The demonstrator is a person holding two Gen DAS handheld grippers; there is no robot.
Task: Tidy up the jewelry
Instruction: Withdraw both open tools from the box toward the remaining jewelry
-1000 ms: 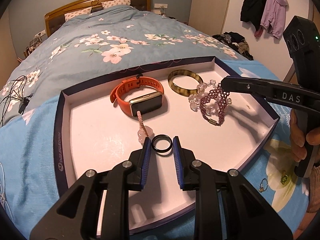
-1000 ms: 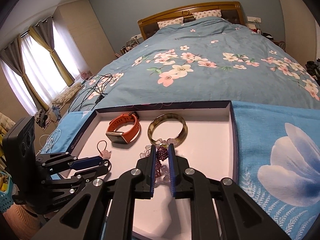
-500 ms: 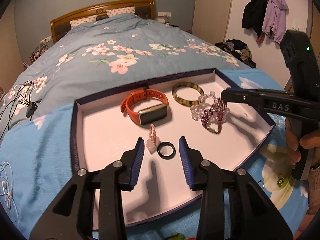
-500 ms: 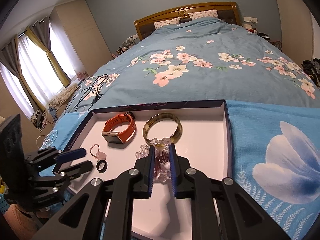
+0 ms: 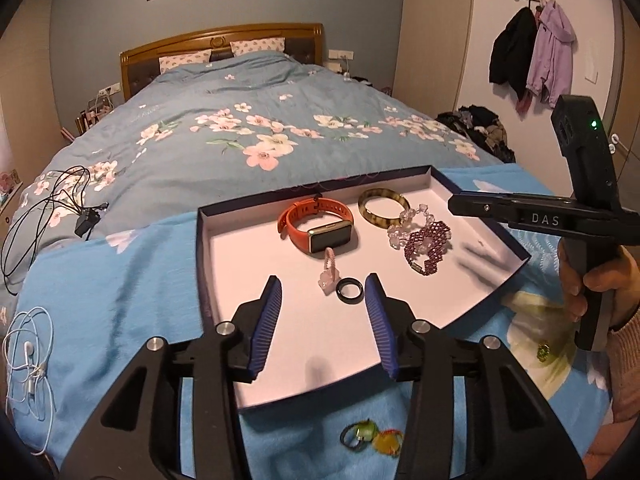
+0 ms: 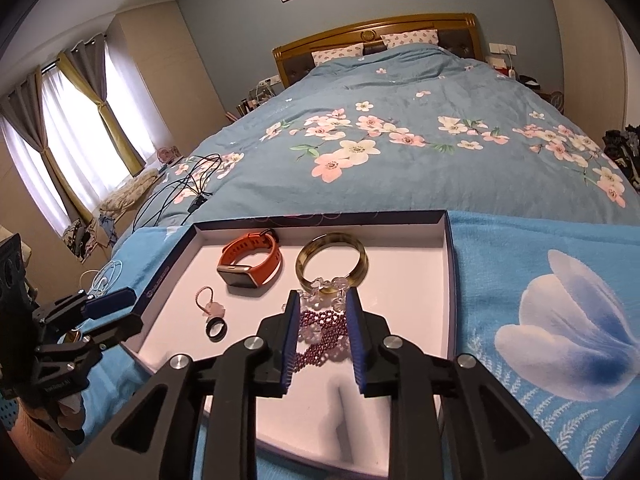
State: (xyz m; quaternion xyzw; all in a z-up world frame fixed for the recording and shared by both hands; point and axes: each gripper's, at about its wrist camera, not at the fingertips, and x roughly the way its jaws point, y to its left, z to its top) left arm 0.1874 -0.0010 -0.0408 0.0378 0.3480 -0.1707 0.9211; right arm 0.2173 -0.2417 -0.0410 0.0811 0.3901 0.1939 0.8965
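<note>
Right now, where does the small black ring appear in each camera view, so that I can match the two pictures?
Left wrist view: black ring lies low in the centre, on the white tray floor.
Right wrist view: black ring lies at lower left, near the tray's left wall.
Shared landmark: the orange watch, further back in the tray.

The ring point(image 5: 350, 290) looks glossy black; the watch strap point(image 5: 298, 216) matt orange rubber; the tray point(image 5: 280, 320) smooth white card.
</note>
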